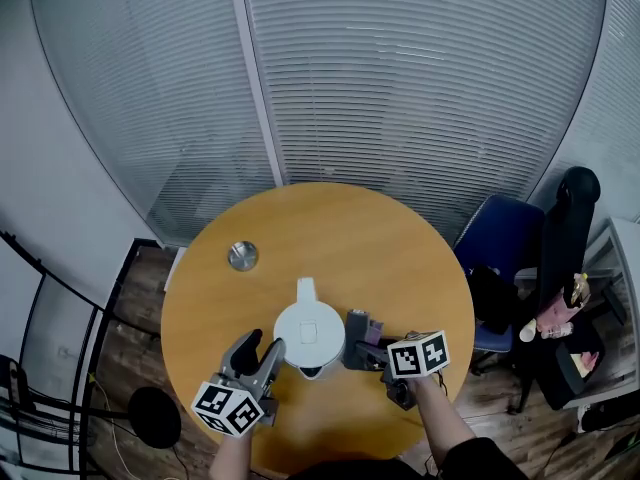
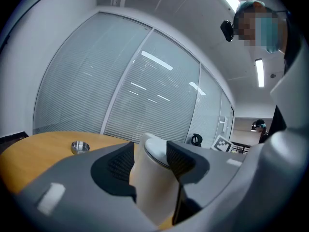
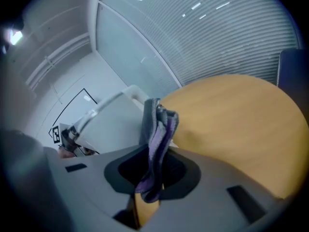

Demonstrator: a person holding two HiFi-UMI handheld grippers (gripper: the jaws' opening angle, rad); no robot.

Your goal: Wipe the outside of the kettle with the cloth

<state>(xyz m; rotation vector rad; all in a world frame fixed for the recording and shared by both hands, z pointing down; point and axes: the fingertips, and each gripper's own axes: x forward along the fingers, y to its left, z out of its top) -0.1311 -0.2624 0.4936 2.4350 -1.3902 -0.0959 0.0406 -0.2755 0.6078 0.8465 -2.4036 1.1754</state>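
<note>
A round wooden surface (image 1: 330, 228) fills the middle of my head view, and the white kettle (image 1: 309, 334) stands on it near the edge closest to me, spout pointing away.

My left claw (image 2: 149, 159) sits at the kettle's left side. Its jaws are apart with nothing between them. The left gripper view shows the kettle's body and lid through the gap, just past the tips, and a sliver of bare wood shows beside the left pad.

My right claw (image 3: 153, 167) is at the kettle's right side. Its jaws are closed on a grey and purple cloth (image 1: 359, 325), which stands up out of the grip in a bunched fold. In the right gripper view the top of the fold lies against the kettle's white wall.

The only other thing on the surface is a small round metal dish (image 1: 242, 256), well apart from the kettle toward the far left.

A glass wall with horizontal blinds (image 1: 420, 78) stands behind the surface. A blue chair (image 1: 503, 236) is close to the right edge, with a black chair (image 1: 568, 230) just beyond it. A dark round object (image 1: 154, 417) rests on the wooden floor at the lower left.
</note>
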